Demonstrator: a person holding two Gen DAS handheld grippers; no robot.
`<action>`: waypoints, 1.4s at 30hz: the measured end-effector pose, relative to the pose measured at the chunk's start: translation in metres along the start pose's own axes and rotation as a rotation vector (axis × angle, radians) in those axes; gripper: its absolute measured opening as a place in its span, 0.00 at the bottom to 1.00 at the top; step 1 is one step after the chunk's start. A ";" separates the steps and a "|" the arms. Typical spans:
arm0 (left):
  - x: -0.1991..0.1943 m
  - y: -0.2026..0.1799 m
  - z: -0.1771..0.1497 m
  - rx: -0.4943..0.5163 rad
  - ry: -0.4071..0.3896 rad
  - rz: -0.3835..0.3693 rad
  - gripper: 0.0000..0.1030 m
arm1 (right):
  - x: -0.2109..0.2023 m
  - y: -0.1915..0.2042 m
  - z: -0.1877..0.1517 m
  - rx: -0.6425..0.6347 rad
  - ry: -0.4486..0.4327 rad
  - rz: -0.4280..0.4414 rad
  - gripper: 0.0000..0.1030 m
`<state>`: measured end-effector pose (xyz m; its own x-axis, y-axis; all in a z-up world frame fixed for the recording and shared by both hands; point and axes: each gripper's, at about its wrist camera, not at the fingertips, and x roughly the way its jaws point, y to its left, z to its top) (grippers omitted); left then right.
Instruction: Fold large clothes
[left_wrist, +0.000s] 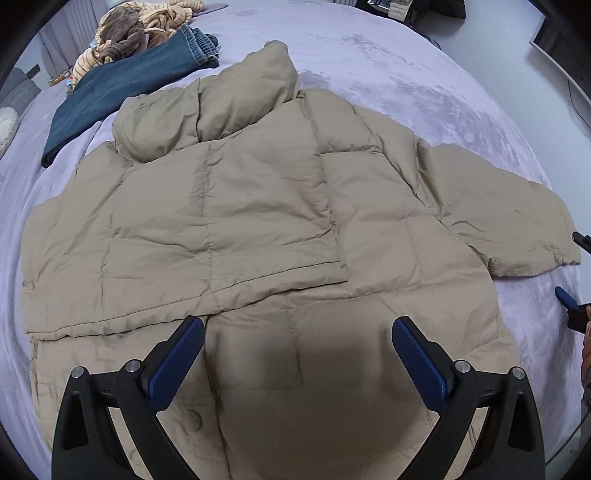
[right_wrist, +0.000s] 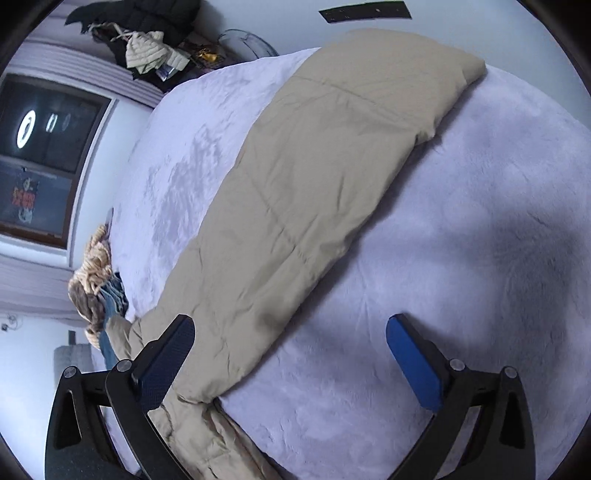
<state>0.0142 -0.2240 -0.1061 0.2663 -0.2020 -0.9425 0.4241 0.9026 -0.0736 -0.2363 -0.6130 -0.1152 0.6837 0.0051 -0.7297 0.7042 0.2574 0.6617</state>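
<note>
Tan puffer jacket (left_wrist: 229, 206) is spread flat on the lavender bed cover (left_wrist: 388, 66), one side panel folded across the body, one sleeve (right_wrist: 310, 206) stretched out sideways. Left gripper (left_wrist: 297, 328) is held released above the hem, nothing gripped. Right gripper (right_wrist: 290, 332) is also spread wide and empty, by the sleeve. Folded jeans (left_wrist: 122, 92) are seen beyond the collar.

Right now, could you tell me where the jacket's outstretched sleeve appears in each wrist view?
Left wrist view: the outstretched sleeve lies at the right edge, pointing right.
Right wrist view: it runs diagonally through the middle, cuff at upper right.
Shared landmark: the folded jeans on the bed.
</note>
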 end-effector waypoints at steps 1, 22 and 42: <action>0.000 -0.002 0.001 0.000 0.000 0.001 0.99 | 0.001 -0.005 0.009 0.037 -0.007 0.040 1.00; -0.013 0.046 0.025 -0.116 -0.076 0.094 0.99 | 0.026 0.064 0.062 0.013 0.020 0.319 0.06; -0.008 0.185 0.007 -0.151 -0.099 0.162 0.99 | 0.156 0.299 -0.274 -1.177 0.229 0.004 0.06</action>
<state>0.0959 -0.0583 -0.1095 0.4071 -0.0798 -0.9099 0.2368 0.9713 0.0207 0.0284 -0.2705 -0.0784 0.5519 0.1488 -0.8205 0.0138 0.9822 0.1874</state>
